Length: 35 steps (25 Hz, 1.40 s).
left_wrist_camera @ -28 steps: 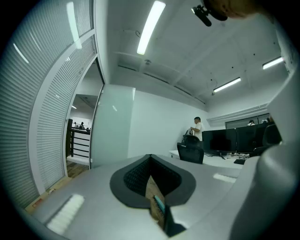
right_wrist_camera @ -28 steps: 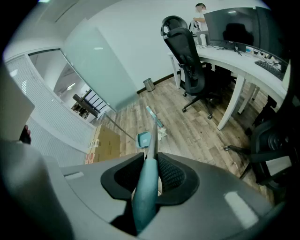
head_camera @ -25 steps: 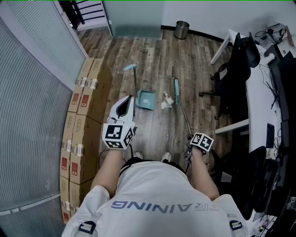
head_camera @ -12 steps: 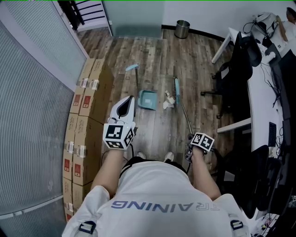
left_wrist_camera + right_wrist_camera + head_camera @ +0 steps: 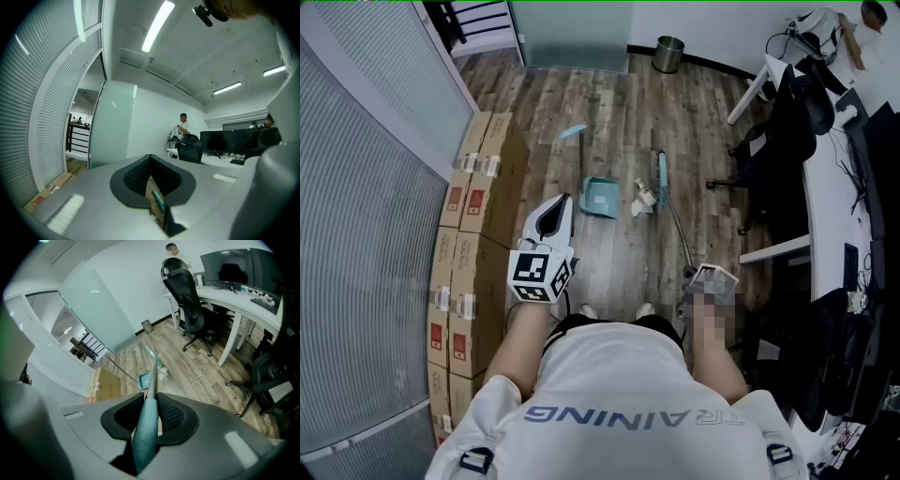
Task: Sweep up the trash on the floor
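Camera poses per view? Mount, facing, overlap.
Head view: on the person's head, steeply down at floor, dustpan, trash; shows torso, arms, left gripper.
Left gripper view: on that gripper, level toward the monitors; shows its shut fingers.
Right gripper view: on right gripper, down along the broom its fingers clamp.
Head and right gripper views share dustpan, trash, broom.

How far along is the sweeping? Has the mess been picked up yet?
Early days. Done: the right gripper is shut on the broom, whose head sits beside the trash. In hand: seemingly lining up the sweep; the dustpan waits on the trash's other side and looks empty. Left: pushing the trash in. The left gripper is shut, holding nothing.
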Each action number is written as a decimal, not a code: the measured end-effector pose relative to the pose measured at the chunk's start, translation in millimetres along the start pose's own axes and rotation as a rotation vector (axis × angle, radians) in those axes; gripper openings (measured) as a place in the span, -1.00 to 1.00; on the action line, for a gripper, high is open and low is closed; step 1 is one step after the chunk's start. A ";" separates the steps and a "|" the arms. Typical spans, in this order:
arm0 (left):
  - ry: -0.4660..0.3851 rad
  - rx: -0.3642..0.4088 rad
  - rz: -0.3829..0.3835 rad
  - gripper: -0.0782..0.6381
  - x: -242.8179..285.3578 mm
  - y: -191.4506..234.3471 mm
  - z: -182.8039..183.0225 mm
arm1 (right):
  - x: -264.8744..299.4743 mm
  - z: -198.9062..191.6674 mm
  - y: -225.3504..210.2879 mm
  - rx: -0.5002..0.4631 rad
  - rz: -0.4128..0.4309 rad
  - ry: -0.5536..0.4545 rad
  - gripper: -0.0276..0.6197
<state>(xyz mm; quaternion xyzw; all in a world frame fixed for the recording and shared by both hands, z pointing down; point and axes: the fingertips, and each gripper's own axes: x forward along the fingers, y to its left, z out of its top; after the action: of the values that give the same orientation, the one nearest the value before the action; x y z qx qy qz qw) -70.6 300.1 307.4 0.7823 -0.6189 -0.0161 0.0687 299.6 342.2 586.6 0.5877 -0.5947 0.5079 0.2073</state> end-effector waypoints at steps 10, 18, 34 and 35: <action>0.017 -0.039 -0.035 -0.78 16.3 33.0 -12.1 | 4.1 -1.1 26.2 0.016 0.015 -0.015 -0.58; 0.052 -0.036 -0.023 -0.78 73.5 49.8 -18.6 | 48.1 31.2 27.8 0.031 -0.009 0.038 -0.58; 0.104 0.002 0.029 -0.78 256.0 45.4 -10.9 | 142.8 190.4 19.7 0.012 0.014 0.113 -0.58; 0.108 0.004 0.035 -0.78 264.3 45.4 -12.5 | 148.5 197.2 18.2 0.010 0.017 0.119 -0.58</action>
<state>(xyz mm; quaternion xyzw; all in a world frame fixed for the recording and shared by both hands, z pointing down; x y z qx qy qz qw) -51.4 34.5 341.4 0.7712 -0.6280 0.0285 0.1007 319.0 98.8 626.8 0.5526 -0.5837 0.5466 0.2350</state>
